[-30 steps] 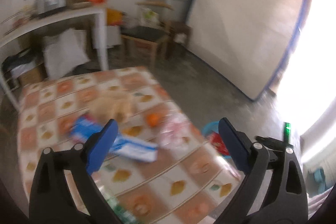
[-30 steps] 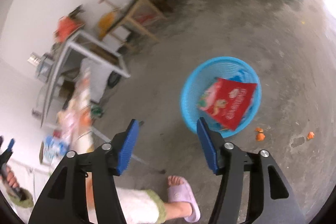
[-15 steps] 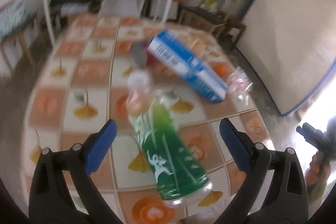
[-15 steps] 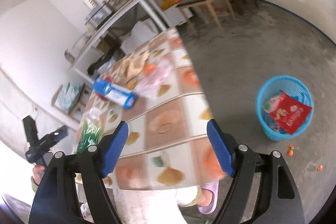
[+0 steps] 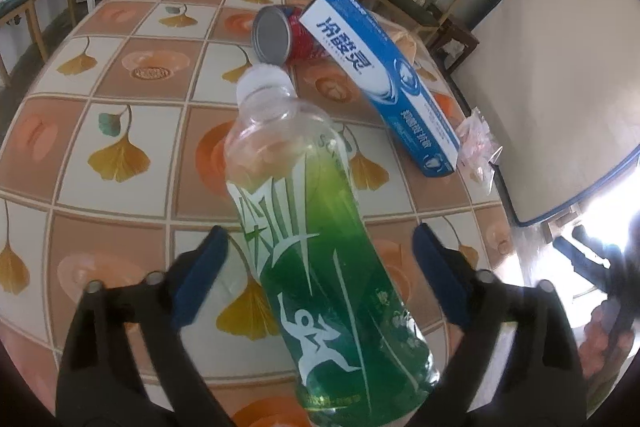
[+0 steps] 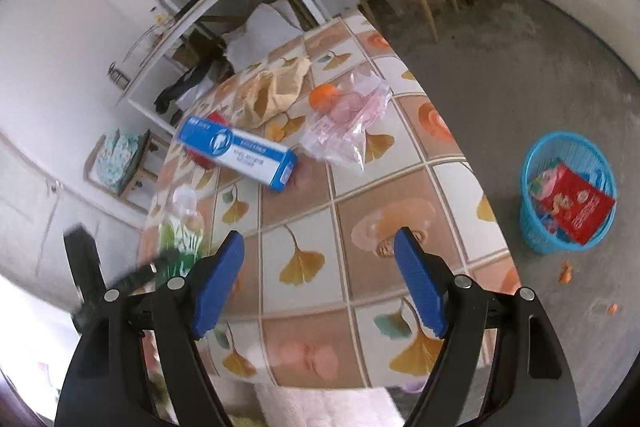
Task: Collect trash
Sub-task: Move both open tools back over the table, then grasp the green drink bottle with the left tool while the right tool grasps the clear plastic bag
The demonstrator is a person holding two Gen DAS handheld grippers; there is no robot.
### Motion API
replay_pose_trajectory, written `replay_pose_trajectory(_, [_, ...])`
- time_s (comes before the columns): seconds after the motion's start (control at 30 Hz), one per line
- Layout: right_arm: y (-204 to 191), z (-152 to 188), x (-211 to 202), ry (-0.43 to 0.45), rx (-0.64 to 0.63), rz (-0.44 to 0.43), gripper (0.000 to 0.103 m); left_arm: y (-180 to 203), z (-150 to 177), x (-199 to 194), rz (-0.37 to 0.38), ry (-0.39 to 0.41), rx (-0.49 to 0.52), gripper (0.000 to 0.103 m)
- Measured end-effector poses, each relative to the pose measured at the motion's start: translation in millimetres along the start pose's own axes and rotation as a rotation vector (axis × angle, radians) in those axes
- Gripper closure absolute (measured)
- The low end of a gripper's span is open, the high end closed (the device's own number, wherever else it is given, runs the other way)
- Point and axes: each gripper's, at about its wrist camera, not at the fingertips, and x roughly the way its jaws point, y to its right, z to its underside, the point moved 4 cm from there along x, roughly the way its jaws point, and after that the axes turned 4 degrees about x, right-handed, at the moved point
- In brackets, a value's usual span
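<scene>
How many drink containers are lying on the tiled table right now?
2: a green-labelled plastic bottle lying between the open left tool's fingers, and a red can beyond its cap, partly behind the blue toothpaste box. More may be hidden.

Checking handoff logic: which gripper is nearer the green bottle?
Left. The left gripper is open around the green bottle; the right gripper hangs open over the table, beside it.

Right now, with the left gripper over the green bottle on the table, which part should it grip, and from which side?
Grip the green bottle at its labelled mid-body, coming straight down from above. It lies on its side on the table, cap pointing away, already between the open fingers of the left gripper. The body there looks evenly round, so the pads should seat across it; the clear neck tapers and may slip.
</scene>
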Motion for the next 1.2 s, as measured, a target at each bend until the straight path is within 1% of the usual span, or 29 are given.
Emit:
replay_pose_trajectory(0.03, [1, -4, 4, -0.006, 0.015, -0.001, 0.028, -1, 0, 2, 0.006, -0.006, -0.002, 0.026])
replay_pose_trajectory(0.13, [5, -27, 27, -0.026, 0.08, 0.012, 0.028, -3, 5, 7, 0.024, -0.022, -0.013, 0.033])
replay_pose_trajectory(0.17, [6, -33, 32, -0.026, 0.09, 0.019, 0.028, -3, 6, 8, 0.041, -0.022, -0.019, 0.034])
replay_pose_trajectory(0.27, [14, -61, 56, -0.026, 0.118, 0.051, 0.028, -4, 6, 6, 0.052, -0.021, -0.024, 0.036])
replay_pose_trajectory(0.3, [21, -71, 66, -0.03, 0.162, 0.067, 0.028, -5, 7, 5, 0.055, -0.02, -0.022, 0.036])
replay_pose_trajectory(0.37, [28, -86, 84, -0.055, 0.21, 0.047, 0.028, -7, 8, 4, 0.065, -0.019, -0.028, 0.038])
replay_pose_trajectory(0.4, [32, -93, 95, -0.068, 0.245, 0.057, 0.028, -7, 9, 3, 0.069, -0.019, -0.03, 0.038])
replay_pose_trajectory(0.5, [33, -105, 117, -0.077, 0.253, 0.088, 0.029, -10, 10, 0, 0.077, -0.017, -0.031, 0.041])
replay_pose_trajectory(0.53, [32, -106, 122, -0.078, 0.252, 0.101, 0.031, -11, 10, -1, 0.079, -0.018, -0.03, 0.042])
replay_pose_trajectory(0.6, [28, -104, 133, -0.094, 0.236, 0.125, 0.044, -13, 12, -2, 0.081, -0.018, -0.03, 0.043])
replay_pose_trajectory(0.63, [28, -103, 136, -0.096, 0.236, 0.135, 0.047, -14, 12, -3, 0.081, -0.02, -0.031, 0.044])
replay_pose_trajectory(0.67, [26, -102, 136, -0.084, 0.226, 0.15, 0.055, -15, 13, -3, 0.081, -0.021, -0.032, 0.044])
replay_pose_trajectory(0.7, [24, -101, 136, -0.079, 0.209, 0.175, 0.069, -16, 14, -4, 0.078, -0.022, -0.033, 0.044])
replay_pose_trajectory(0.73, [24, -99, 137, -0.08, 0.207, 0.18, 0.076, -17, 15, -4, 0.076, -0.023, -0.033, 0.045])
replay_pose_trajectory(0.8, [27, -95, 137, -0.094, 0.226, 0.159, 0.084, -18, 17, -5, 0.072, -0.025, -0.035, 0.045])
replay_pose_trajectory(0.9, [30, -90, 126, -0.079, 0.213, 0.164, 0.092, -19, 19, -6, 0.065, -0.028, -0.036, 0.045])
replay_pose_trajectory(0.97, [33, -84, 114, -0.066, 0.196, 0.174, 0.093, -19, 21, -8, 0.061, -0.029, -0.035, 0.045])
replay_pose_trajectory(1.07, [39, -73, 94, -0.069, 0.184, 0.167, 0.095, -18, 24, -10, 0.059, -0.031, -0.039, 0.045])
replay_pose_trajectory(1.2, [46, -46, 63, -0.1, 0.168, 0.12, 0.095, -16, 30, -13, 0.057, -0.044, -0.04, 0.045])
